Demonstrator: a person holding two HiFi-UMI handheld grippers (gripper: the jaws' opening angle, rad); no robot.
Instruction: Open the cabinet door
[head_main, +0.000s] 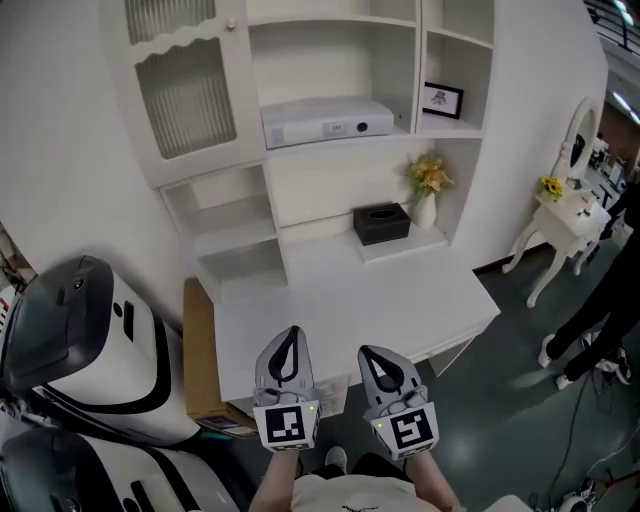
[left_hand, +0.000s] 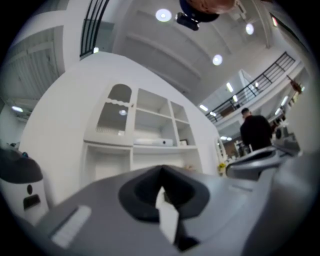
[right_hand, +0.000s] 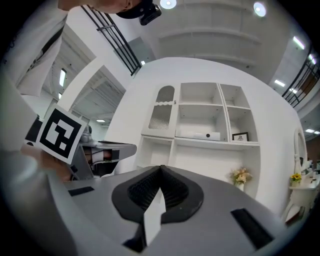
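While you hold both tongs low before your body, the near edge of the white desk (head_main: 400, 300) lies just beyond their tips, and its top gives open room up to the shelf unit (head_main: 330, 190). At the left, 2 white-and-black machines (head_main: 90, 340) stand close to the desk's side, with 1 brown box (head_main: 200, 350) between them and it. The cabinet door (head_main: 185, 85), 1 ribbed panel with 1 small knob (head_main: 231, 24), sits closed at the unit's upper left, well apart from both tongs; the frame cuts off its top. The left gripper (head_main: 290, 335) has its 2 jaws pressed together on nothing, and the right gripper (head_main: 372, 355) is the same. The shelves carry 1 white device (head_main: 325, 120), 1 black box (head_main: 381, 223), 1 vase of flowers (head_main: 427, 190) and 1 picture frame (head_main: 442, 100). At the right, the floor (head_main: 520, 340) is open up to 1 small dressing table (head_main: 560, 225). A person (head_main: 600, 300) at the far right edge is only partly in view.
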